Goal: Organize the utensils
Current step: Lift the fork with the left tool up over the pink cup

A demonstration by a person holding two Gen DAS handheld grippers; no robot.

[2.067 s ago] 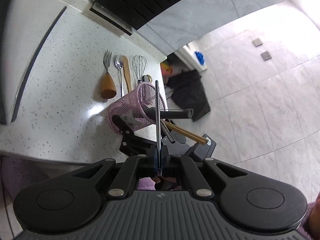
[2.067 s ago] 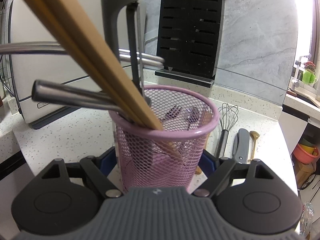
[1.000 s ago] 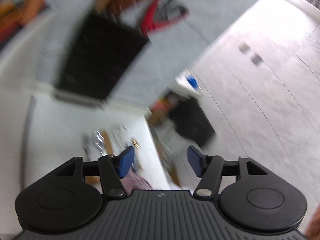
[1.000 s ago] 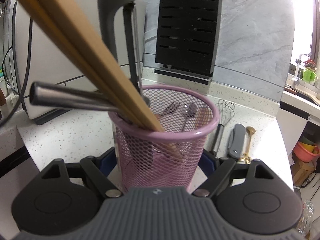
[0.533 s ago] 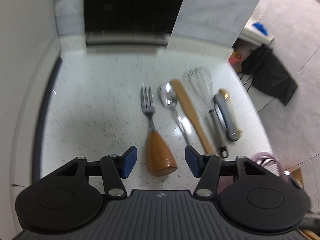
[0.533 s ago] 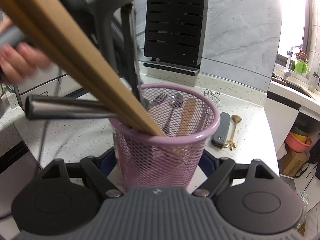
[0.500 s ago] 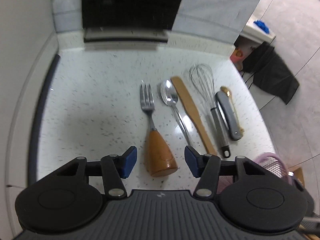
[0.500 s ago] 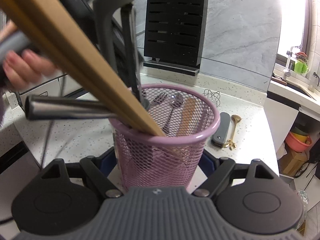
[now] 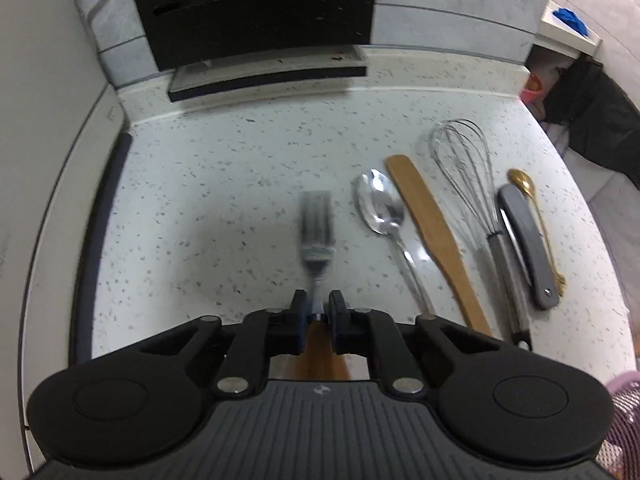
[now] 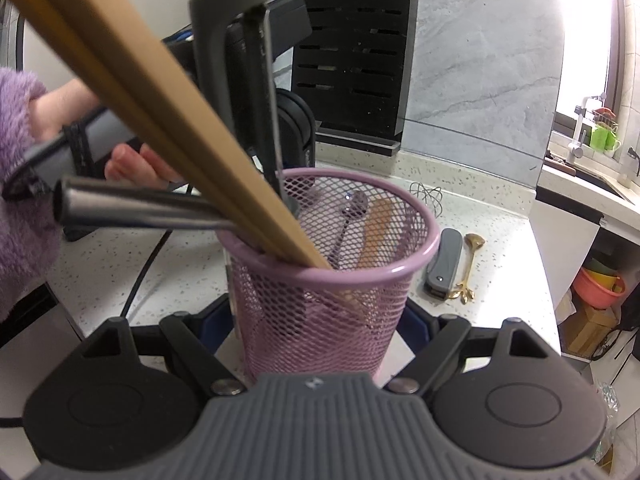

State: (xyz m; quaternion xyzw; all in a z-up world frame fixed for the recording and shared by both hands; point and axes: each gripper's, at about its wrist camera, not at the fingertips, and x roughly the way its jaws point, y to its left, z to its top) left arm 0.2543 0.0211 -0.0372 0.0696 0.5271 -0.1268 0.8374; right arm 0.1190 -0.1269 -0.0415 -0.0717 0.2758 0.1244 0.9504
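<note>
My left gripper (image 9: 318,312) is shut on the fork (image 9: 317,227), gripping where its metal neck meets the brown wooden handle; the blurred tines point away over the counter. To its right lie a steel spoon (image 9: 384,210), a wooden spatula (image 9: 436,236), a whisk (image 9: 468,176), a grey folding knife (image 9: 528,246) and a small gold spoon (image 9: 532,200). My right gripper (image 10: 320,320) is shut on the pink mesh cup (image 10: 332,292), which holds wooden chopsticks (image 10: 160,92), a steel handle (image 10: 140,204) and a dark peeler (image 10: 256,80).
A black knife block (image 9: 256,12) stands against the back wall, also in the right wrist view (image 10: 356,56). A white appliance (image 9: 36,160) borders the counter's left side. The counter edge drops off on the right, past the gold spoon.
My left gripper dropped a utensil into the cup, swung over to the row of utensils, came down over the fork and closed on it. The right gripper kept holding the cup.
</note>
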